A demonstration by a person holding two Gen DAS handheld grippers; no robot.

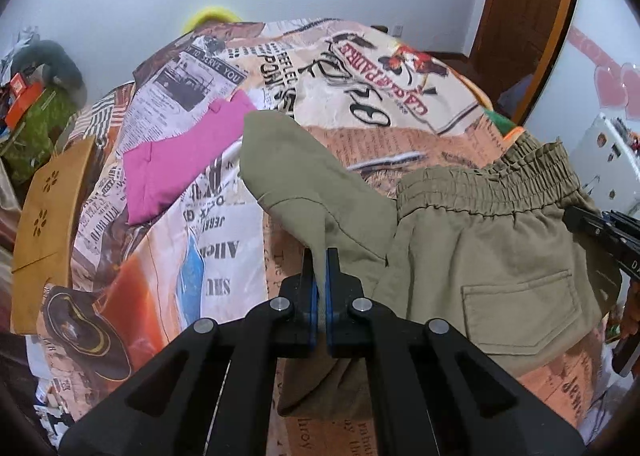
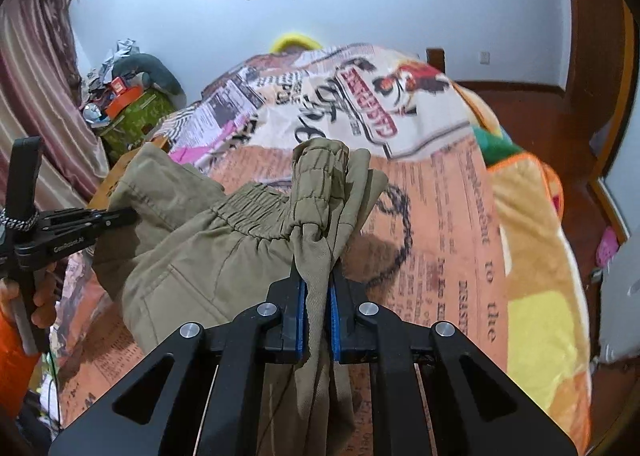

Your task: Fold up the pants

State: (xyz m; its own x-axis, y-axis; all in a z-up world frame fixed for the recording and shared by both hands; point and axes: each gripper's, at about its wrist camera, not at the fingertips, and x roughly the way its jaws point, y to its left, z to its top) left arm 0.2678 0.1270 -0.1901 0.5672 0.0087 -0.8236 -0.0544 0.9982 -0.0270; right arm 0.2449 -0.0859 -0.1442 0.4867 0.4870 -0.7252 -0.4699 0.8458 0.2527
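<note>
The left gripper (image 1: 320, 262) was clamped on a fold of the pants (image 1: 480, 256); the right gripper (image 2: 318, 276) pinched the bunched waistband (image 2: 320, 172). The pants hung lifted between both above the bedspread (image 1: 180, 216), near a pink garment (image 1: 176, 160).

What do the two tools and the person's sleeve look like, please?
Both the left tool and the right tool are black, with angular linkage arms, silver pivot pins and blue pads. The left carries small white lettering and a speckled cord. The sleeve is orange.
</note>
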